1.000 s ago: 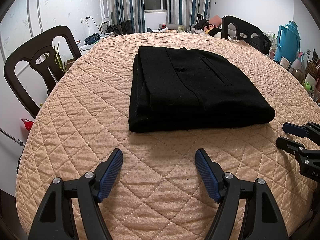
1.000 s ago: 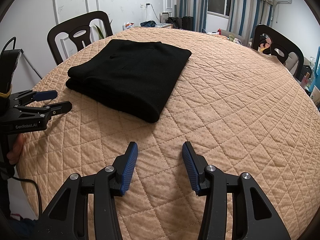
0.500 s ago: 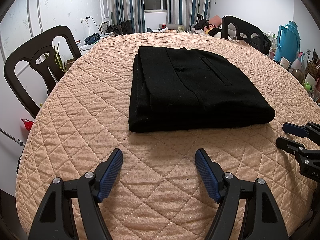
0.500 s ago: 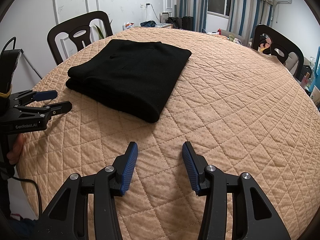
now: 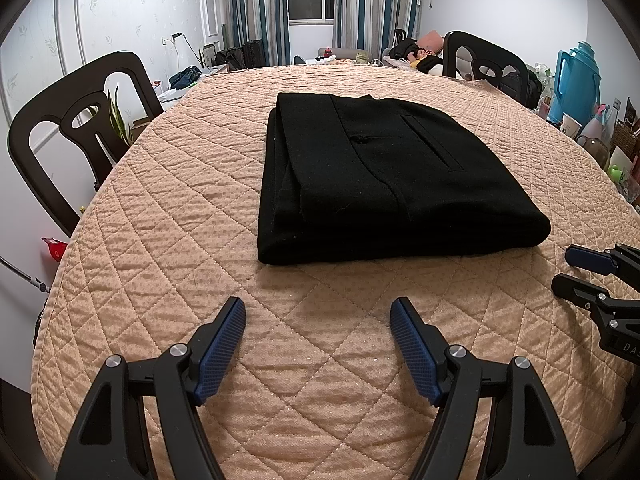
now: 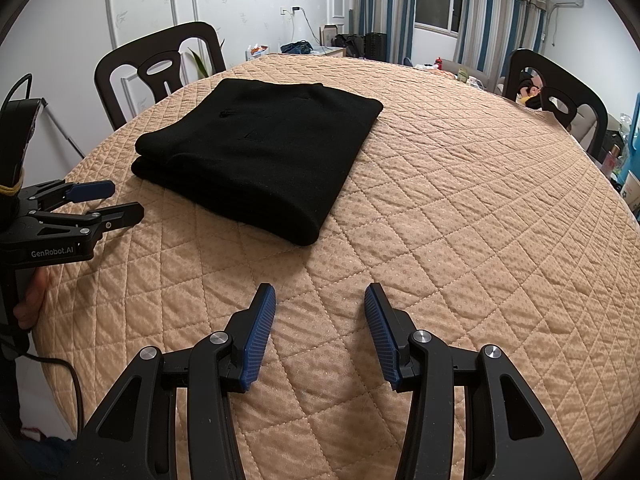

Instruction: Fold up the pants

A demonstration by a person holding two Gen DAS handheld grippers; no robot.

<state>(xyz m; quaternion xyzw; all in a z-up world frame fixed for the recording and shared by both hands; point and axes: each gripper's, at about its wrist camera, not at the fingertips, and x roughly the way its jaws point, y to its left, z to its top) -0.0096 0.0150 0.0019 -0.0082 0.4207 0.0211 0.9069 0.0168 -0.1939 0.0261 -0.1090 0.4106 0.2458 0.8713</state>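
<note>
The black pants (image 5: 384,176) lie folded into a thick rectangle on the quilted tan worktop (image 5: 168,208), with a back pocket slit facing up and the rounded fold edge toward the near side. The left gripper (image 5: 318,320) hovers just short of that near edge with its blue-padded fingers (image 5: 222,344) spread wide and holding nothing. The right gripper (image 6: 320,308) sits off the bundle's near right corner, its fingers (image 6: 260,328) likewise spread and empty, apart from the cloth.

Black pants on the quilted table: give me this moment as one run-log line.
pants: folded, flat on table | left gripper: open, empty | right gripper: open, empty | contact: none
</note>
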